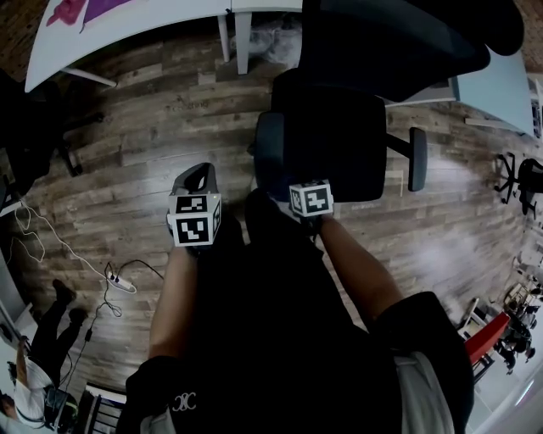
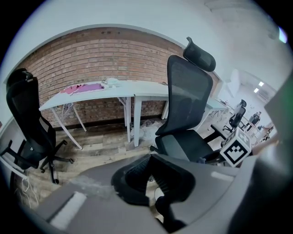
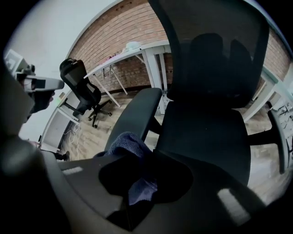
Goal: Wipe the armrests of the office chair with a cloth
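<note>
The black office chair point(image 1: 335, 140) stands right in front of me, with its left armrest point(image 1: 266, 157) and right armrest point(image 1: 417, 158) on either side of the seat. My right gripper point(image 1: 304, 191) is at the near end of the left armrest point(image 3: 136, 115). It point(image 3: 142, 176) is shut on a blue cloth point(image 3: 127, 144), which bunches out of the jaws onto that armrest. My left gripper point(image 1: 199, 175) hovers over the floor left of the chair. Its point(image 2: 151, 158) jaws meet at the tips, with nothing held.
White tables point(image 1: 127, 21) stand along a brick wall point(image 2: 91, 59) beyond the chair, and another desk point(image 1: 502, 89) is at the right. A second black chair point(image 2: 27, 132) is to the left. A power strip with cables point(image 1: 120, 282) lies on the wood floor. A person point(image 1: 30, 373) stands at lower left.
</note>
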`<action>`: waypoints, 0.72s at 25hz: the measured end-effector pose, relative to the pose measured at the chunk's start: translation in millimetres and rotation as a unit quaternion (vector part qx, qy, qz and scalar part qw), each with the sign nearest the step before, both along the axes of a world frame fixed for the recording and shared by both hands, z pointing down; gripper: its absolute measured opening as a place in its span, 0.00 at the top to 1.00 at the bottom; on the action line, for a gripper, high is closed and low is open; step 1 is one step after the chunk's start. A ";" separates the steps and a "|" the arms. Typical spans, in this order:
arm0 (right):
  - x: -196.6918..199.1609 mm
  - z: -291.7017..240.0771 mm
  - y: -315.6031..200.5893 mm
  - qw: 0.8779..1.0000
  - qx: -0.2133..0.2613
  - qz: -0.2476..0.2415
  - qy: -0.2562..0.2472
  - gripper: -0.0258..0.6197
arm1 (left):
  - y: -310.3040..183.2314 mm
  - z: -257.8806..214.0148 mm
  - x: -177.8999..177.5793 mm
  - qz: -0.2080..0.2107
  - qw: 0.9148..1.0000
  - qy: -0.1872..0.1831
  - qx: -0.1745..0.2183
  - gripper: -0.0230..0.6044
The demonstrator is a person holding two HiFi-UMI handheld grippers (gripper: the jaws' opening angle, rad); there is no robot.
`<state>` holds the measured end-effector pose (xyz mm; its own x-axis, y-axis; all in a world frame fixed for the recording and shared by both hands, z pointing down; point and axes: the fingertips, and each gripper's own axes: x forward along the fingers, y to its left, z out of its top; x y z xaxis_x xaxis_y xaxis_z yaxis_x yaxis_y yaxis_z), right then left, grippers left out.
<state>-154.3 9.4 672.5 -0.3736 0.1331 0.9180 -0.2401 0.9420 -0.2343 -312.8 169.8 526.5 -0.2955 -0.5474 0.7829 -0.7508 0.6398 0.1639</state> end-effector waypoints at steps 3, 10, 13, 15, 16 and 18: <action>-22.5 1.2 -14.6 1.000 0.008 0.007 -0.011 0.83 | 3.0 1.1 -0.4 -0.007 1.000 -0.001 -0.004 0.95; -78.6 7.6 -51.0 0.999 0.024 0.034 -0.023 0.83 | 14.9 1.2 0.6 -0.032 0.999 -0.003 -0.017 0.95; -101.1 10.5 -66.7 0.998 0.033 0.040 -0.028 0.83 | 22.9 2.9 3.6 -0.046 0.999 -0.006 -0.024 0.95; -115.1 10.1 -78.1 0.998 0.039 0.045 -0.034 0.83 | 28.1 4.9 7.7 -0.052 0.998 -0.005 -0.031 0.95; -122.5 9.2 -83.9 0.997 0.043 0.046 -0.038 0.83 | 30.7 6.0 9.5 -0.056 0.998 -0.004 -0.033 0.95; -137.8 6.9 -94.1 0.997 0.055 0.042 -0.044 0.83 | 36.7 8.1 12.9 -0.063 0.997 -0.001 -0.037 0.95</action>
